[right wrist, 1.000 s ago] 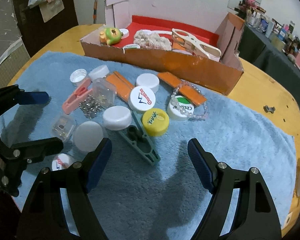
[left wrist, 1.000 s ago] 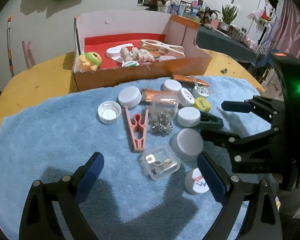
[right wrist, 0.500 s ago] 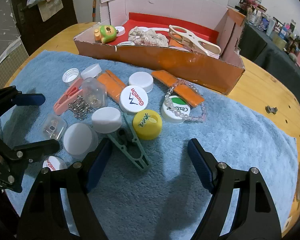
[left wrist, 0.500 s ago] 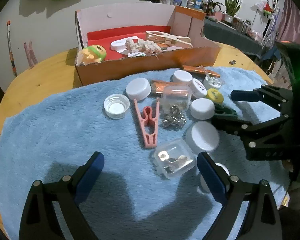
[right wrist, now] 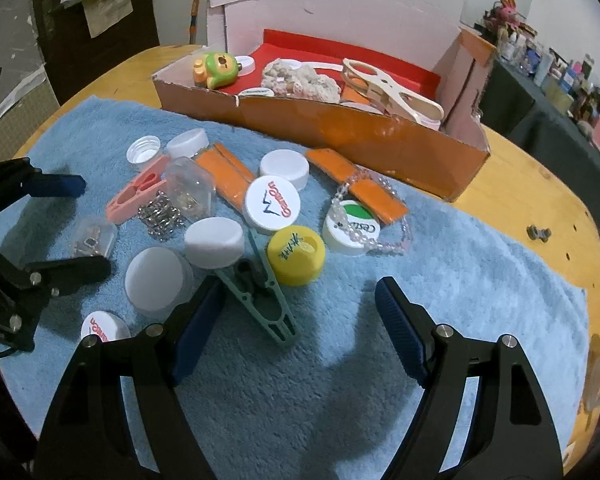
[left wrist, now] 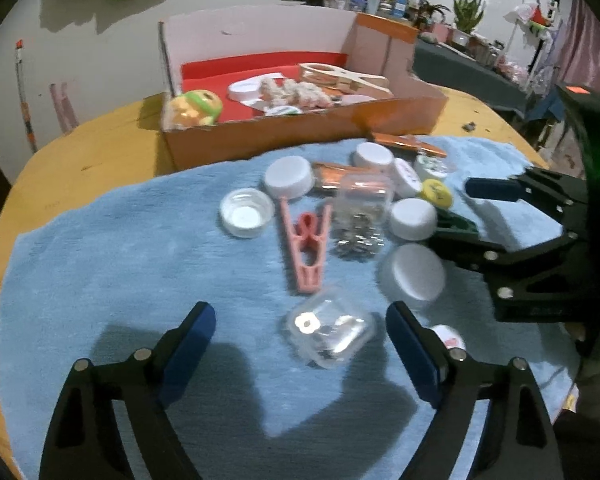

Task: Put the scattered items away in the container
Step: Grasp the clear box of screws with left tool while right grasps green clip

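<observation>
A small clear plastic box point(left wrist: 328, 332) of metal bits lies on the blue towel point(left wrist: 120, 264) between the fingers of my left gripper point(left wrist: 298, 314). Those jaws are closing, but the pads stand clear of it. My right gripper point(right wrist: 298, 284) is open over the towel, with a green clip point(right wrist: 260, 300) by its left finger. Caps, a pink clip point(left wrist: 306, 240), a yellow cap point(right wrist: 296, 254), orange strips and a bead bracelet point(right wrist: 364, 208) lie scattered. Beyond them, the cardboard box point(right wrist: 340, 132) with red lining holds a toy, a wooden clip and caps.
The towel covers a round wooden table point(right wrist: 532, 196) whose edge curves close on both sides. A small metal piece point(right wrist: 538, 234) lies on the bare wood at right. Each gripper shows in the other's view, close beside the pile. Cluttered shelves stand behind.
The left gripper's fingers have drawn slightly closer together around the clear box. Both views have shifted only a little, and no item has moved.
</observation>
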